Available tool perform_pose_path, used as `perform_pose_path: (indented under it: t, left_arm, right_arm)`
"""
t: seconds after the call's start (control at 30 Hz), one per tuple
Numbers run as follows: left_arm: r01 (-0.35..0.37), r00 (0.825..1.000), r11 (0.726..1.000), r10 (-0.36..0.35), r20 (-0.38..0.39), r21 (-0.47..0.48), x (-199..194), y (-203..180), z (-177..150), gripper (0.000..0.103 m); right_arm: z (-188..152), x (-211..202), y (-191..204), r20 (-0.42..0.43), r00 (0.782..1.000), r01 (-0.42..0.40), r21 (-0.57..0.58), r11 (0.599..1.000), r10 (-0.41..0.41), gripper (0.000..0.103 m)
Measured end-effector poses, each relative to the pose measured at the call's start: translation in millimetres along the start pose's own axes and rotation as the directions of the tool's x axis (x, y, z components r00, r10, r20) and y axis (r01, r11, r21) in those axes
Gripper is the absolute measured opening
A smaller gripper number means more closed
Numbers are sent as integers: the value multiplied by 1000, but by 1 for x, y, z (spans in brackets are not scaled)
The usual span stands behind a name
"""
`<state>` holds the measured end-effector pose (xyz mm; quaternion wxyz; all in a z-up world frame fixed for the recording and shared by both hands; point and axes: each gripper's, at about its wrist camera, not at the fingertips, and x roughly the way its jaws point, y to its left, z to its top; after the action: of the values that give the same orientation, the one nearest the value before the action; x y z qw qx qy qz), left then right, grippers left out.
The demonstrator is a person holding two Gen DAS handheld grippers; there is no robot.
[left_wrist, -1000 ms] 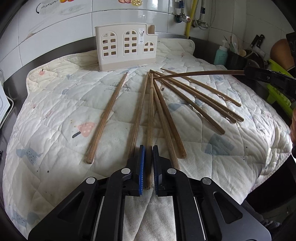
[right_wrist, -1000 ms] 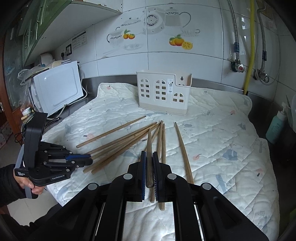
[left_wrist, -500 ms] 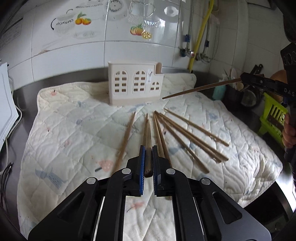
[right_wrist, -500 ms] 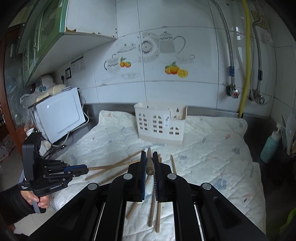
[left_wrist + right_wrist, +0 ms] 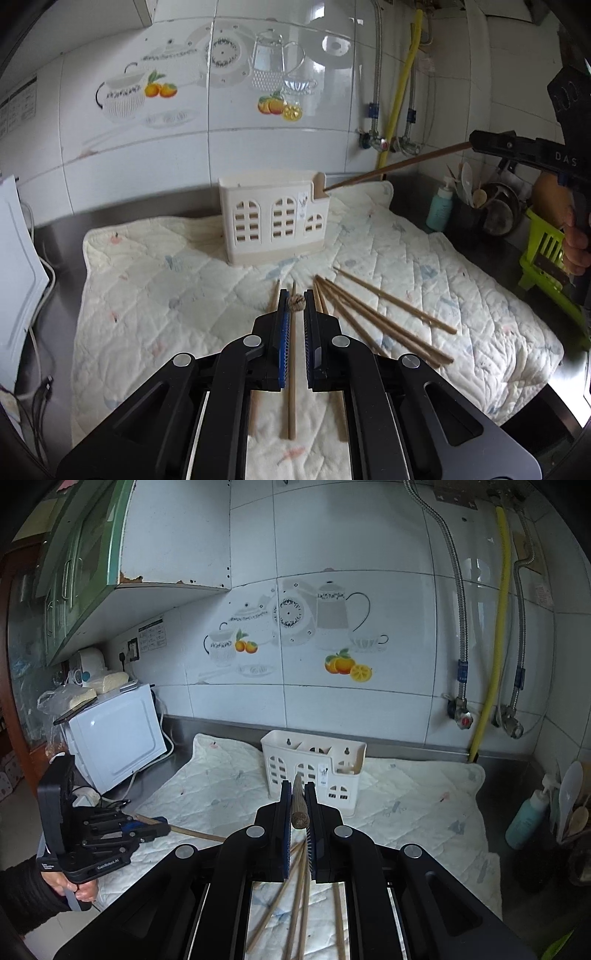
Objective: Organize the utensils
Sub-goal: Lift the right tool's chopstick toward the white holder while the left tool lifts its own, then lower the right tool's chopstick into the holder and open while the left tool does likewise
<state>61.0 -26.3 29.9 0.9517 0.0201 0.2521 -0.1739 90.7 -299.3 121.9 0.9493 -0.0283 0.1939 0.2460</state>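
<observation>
A cream plastic utensil holder [image 5: 271, 227] with arched cut-outs stands at the back of the quilted mat [image 5: 147, 280]; it also shows in the right wrist view [image 5: 314, 771]. My left gripper [image 5: 295, 306] is shut on a wooden chopstick [image 5: 296, 303], seen end-on, raised above the mat. My right gripper [image 5: 297, 797] is shut on another chopstick [image 5: 298, 805]; in the left wrist view that chopstick [image 5: 399, 166] slants down with its tip at the holder's right compartment. Several chopsticks [image 5: 388, 314] lie loose on the mat.
A white microwave [image 5: 114, 734] stands left of the mat. At the right are a teal bottle [image 5: 439, 206], a dark utensil pot [image 5: 491, 210] and a green rack [image 5: 546, 254]. The tiled wall with pipes [image 5: 495, 627] rises behind the holder.
Both grippers have lifted their chopsticks off the mat and risen. The right gripper's chopstick has swung toward the holder, its tip now at the right compartment.
</observation>
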Motion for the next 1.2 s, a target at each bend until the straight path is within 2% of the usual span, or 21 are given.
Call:
perform_pose_path:
  t: [0.27, 0.43, 0.57, 0.77, 0.9, 0.97, 1.07, 1.2]
  left_arm:
    - [-15, 998, 1000, 13, 66, 17, -6, 6, 42, 6]
    - [-34, 993, 999, 30, 112, 39, -4, 8, 67, 5]
    - [-45, 986, 998, 36, 162, 49, -4, 11, 91, 5]
    - [-87, 958, 993, 60, 280, 85, -2, 7, 143, 5]
    - [-119, 934, 989, 81, 349, 91, 7, 8, 181, 5]
    - [-132, 924, 988, 92, 370, 83, 15, 11, 196, 5]
    - [-136, 914, 989, 99, 394, 67, 28, 16, 212, 5]
    - [-146, 904, 988, 117, 412, 41, 51, 25, 226, 5]
  right_arm:
    - [36, 37, -19, -49, 994, 91, -42, 995, -93, 7]
    - [55, 78, -32, -134, 982, 125, -74, 989, -134, 7]
    - [67, 105, -40, -196, 973, 115, -66, 991, -126, 7]
    - [80, 148, -48, -287, 951, 102, -60, 993, -115, 7]
    - [81, 170, -52, -303, 943, 121, -68, 990, -136, 7]
    - [81, 172, -55, -287, 949, 123, -57, 991, -134, 13]
    - [81, 168, -56, -247, 959, 128, -61, 990, -139, 30]
    - [78, 158, -58, -217, 965, 132, -81, 988, -147, 35]
